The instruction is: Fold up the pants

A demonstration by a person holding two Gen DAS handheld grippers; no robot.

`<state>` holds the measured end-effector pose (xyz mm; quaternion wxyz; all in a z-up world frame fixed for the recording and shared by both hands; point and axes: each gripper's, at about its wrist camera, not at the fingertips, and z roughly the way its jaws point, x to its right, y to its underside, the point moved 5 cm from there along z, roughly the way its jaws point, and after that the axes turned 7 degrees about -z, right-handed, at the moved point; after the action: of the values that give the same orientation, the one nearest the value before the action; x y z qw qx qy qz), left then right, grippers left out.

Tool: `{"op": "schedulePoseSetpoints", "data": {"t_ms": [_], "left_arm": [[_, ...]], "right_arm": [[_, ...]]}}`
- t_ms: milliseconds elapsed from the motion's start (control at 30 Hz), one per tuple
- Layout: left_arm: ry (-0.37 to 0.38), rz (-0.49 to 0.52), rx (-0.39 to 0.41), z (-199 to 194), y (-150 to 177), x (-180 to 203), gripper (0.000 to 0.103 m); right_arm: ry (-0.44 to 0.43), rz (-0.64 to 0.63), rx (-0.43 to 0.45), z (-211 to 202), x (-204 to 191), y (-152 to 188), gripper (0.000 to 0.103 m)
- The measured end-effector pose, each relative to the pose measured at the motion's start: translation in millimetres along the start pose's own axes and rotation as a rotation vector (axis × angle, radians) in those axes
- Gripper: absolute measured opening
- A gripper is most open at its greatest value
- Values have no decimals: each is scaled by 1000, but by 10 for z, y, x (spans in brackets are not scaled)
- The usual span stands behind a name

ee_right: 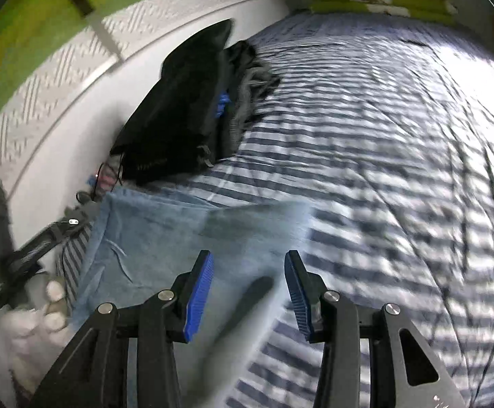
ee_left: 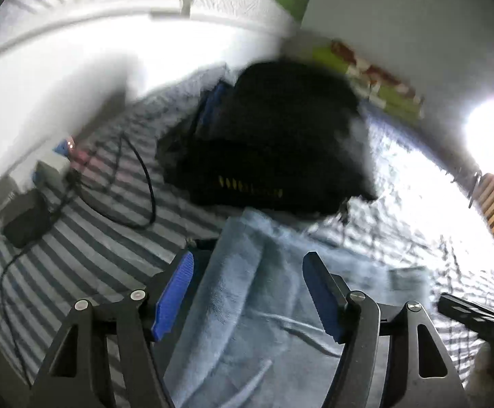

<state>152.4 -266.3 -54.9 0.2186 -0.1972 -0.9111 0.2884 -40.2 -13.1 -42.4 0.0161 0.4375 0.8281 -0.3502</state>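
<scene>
- the light blue pants (ee_left: 247, 306) lie on the striped bed sheet (ee_right: 366, 136), already doubled into a long band, just short of a black bag (ee_left: 274, 142) near the wall.
- in the left wrist view the band runs straight away from the left hand-held gripper (ee_left: 247, 292), long axis in line with the fingers, far end by the bag.
- left hand-held gripper: jaws stand apart, with the cloth lying below and between them; the blue pads do not seem to press on it.
- the right hand-held gripper (ee_right: 247, 292) sits at the band's right edge. a blurred strip of the fabric rises between its fingers, but whether the pads clamp it i cannot tell; the jaws are part-way apart.
- judgement: the left one sits more squarely over the pants, so the next fold likely carries the near end forward along that axis toward the bag.
</scene>
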Motion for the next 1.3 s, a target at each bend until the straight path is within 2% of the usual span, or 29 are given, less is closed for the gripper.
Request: {"op": "schedulePoseSetpoints", "data": {"t_ms": [33, 133, 233, 267, 300, 400, 467, 500, 567, 633, 700, 733, 833, 900, 1000, 1067, 1167, 1233, 1300], "left_arm": [[-11, 2, -34, 116, 21, -12, 70], [-48, -12, -62, 310, 51, -64, 70], [-7, -34, -46, 294, 52, -105, 67], [10, -35, -48, 302, 58, -107, 47], [26, -31, -59, 319, 81, -96, 36], [18, -28, -65, 367, 136, -84, 19], [6, -22, -41, 287, 118, -73, 9], [2, -14, -25, 228, 107, -71, 8], [-39, 11, 25, 136, 75, -71, 8], [-76, -7, -4, 252, 101, -119, 9], [-96, -13, -37, 351, 147, -139, 15], [-104, -10, -31, 321, 141, -132, 19], [-116, -3, 16, 116, 109, -145, 47], [-92, 15, 31, -22, 127, -131, 48], [-50, 87, 31, -200, 251, -53, 48], [-31, 113, -3, -275, 371, -48, 48], [7, 157, -52, -391, 637, -67, 48], [-39, 210, -55, -422, 800, -124, 49], [-46, 189, -95, -348, 948, -282, 54]], "right_arm": [[-7, 25, -9, -4, 58, 38, 40], [-55, 99, -77, 169, 212, 142, 40], [-91, 124, -84, 315, 257, 87, 40], [-105, 125, -90, 370, 256, 56, 40], [-120, 135, -96, 422, 252, 32, 40], [-140, 143, -104, 520, 196, -26, 40], [-119, 96, -88, 500, 102, -70, 27], [-109, 61, -75, 451, 39, -100, 24], [-120, 21, -32, 344, -57, -181, 20], [-88, -42, -5, 367, -129, -253, 20], [-4, -88, -81, 555, -150, -226, 27], [18, -98, -95, 555, -148, -211, 29], [38, -80, -32, 234, -100, -177, 32], [12, -50, 8, -82, -93, -61, 32], [-70, -42, 25, -404, -280, 312, 32], [-100, -84, 13, -481, -510, 604, 32], [-80, -167, -31, -435, -830, 1015, 32], [-46, -209, -84, -300, -941, 1219, 32], [-3, -204, -130, -164, -916, 1347, 33]]}}
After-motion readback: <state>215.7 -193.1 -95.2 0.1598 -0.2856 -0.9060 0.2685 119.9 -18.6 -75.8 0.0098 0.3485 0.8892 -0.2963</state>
